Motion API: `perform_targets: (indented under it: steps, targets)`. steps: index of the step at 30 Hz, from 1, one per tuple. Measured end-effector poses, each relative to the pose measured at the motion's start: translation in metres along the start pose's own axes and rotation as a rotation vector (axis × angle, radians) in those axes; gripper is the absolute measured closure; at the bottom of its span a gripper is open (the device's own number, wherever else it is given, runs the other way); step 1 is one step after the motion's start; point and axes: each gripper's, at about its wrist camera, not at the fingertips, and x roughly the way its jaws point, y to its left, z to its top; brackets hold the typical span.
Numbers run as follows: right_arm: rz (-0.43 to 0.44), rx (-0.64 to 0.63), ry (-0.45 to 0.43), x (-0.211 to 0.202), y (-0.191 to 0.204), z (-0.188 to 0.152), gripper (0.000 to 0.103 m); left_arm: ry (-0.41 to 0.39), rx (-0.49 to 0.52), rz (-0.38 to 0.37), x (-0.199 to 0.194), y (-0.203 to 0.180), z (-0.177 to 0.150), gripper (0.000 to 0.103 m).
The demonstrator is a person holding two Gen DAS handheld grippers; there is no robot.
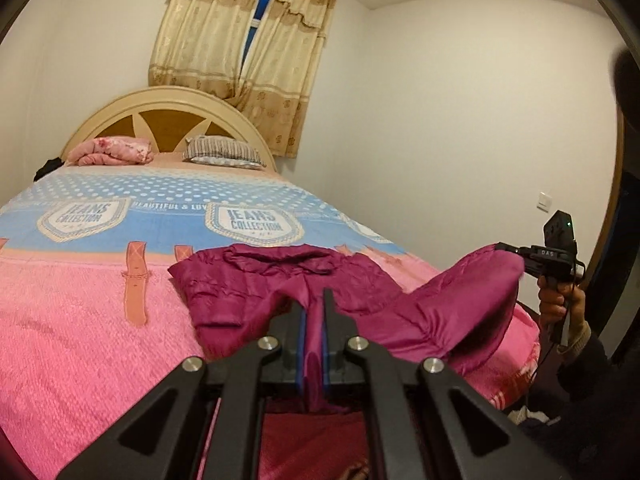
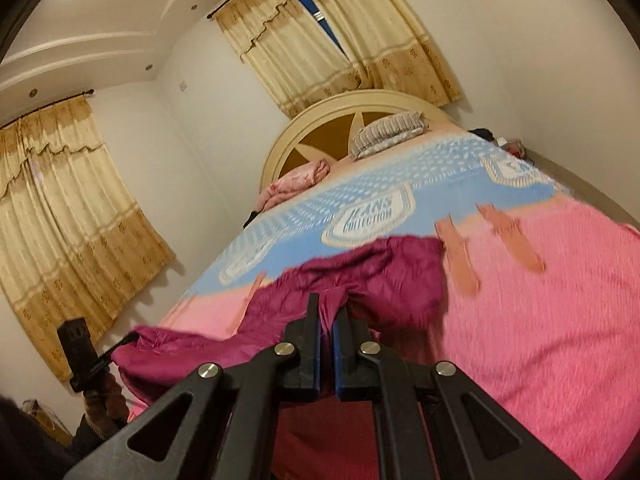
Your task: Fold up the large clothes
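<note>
Left wrist view: the left gripper (image 1: 314, 312) is closed on a pinch of the magenta garment (image 1: 280, 280), with cloth visible between its blue pads. Right wrist view: the right gripper (image 2: 329, 312) is likewise closed on a fold of the same garment. Each gripper also appears in the other's view, at the far right of the left view and at the near left of the right view, holding a raised corner of the cloth.

Position of the work: the garment lies across the near end of the bed (image 1: 80, 320), on the pink part of the bedspread; its near edge is held above the surface while the far part rests flat.

Step in hand, as judged: lifting the near edge to begin a fold.

Next move, as judged: carry both held points toward the far edge together, keep the cloth taut between them, and lay it down evenly.

Containers: none visible. A striped pillow (image 1: 224, 152) and a pink bundle (image 1: 112, 152) rest at the headboard (image 1: 172, 100).
</note>
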Motion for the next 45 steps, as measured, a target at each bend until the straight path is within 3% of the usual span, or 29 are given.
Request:
perform_targets:
  steps: [8,12,16,17,19,20,23,29,32,36,40,43,45]
  targets:
    - [-0.068,0.014,-0.007,0.088,-0.007,0.056,0.1,0.04,-0.019,0.011,0.076,0.049,0.034,0.094]
    - [-0.109,0.04,0.003,0.129,-0.018,0.079,0.1,0.065,0.007,0.085,0.108,0.064,0.052,0.087]
    - [-0.152,0.048,0.024,0.161,-0.03,0.092,0.1,0.069,0.036,0.124,0.119,0.07,0.065,0.058]
    - [-0.161,0.055,0.032,0.17,-0.035,0.095,0.1,0.058,0.041,0.135,0.119,0.071,0.066,0.036]
    - [-0.174,0.073,0.045,0.184,-0.044,0.098,0.1,0.004,0.052,0.186,0.114,0.072,0.071,0.004]
    - [-0.178,0.08,0.053,0.192,-0.049,0.099,0.1,-0.027,0.057,0.193,0.109,0.073,0.073,0.0]
    - [-0.195,0.087,0.073,0.213,-0.06,0.098,0.1,-0.042,0.052,0.224,0.108,0.076,0.075,0.0]
    - [-0.247,0.087,0.11,0.26,-0.077,0.094,0.1,-0.103,0.162,0.395,0.123,0.05,0.073,0.0]
    - [-0.271,0.083,0.127,0.282,-0.084,0.093,0.1,-0.108,0.186,0.391,0.139,0.038,0.073,0.0]
    - [-0.307,0.063,0.159,0.313,-0.091,0.09,0.1,-0.007,0.245,0.342,0.194,0.023,0.055,0.0]
    - [-0.327,0.084,0.187,0.336,-0.105,0.081,0.1,0.111,0.266,0.382,0.253,0.034,0.027,0.0]
    - [-0.365,0.106,0.173,0.34,-0.116,0.073,0.098,0.215,0.204,0.43,0.284,0.059,0.007,0.0]
    - [-0.407,0.095,0.167,0.34,-0.116,0.069,0.087,0.272,0.14,0.44,0.292,0.074,-0.004,0.0]
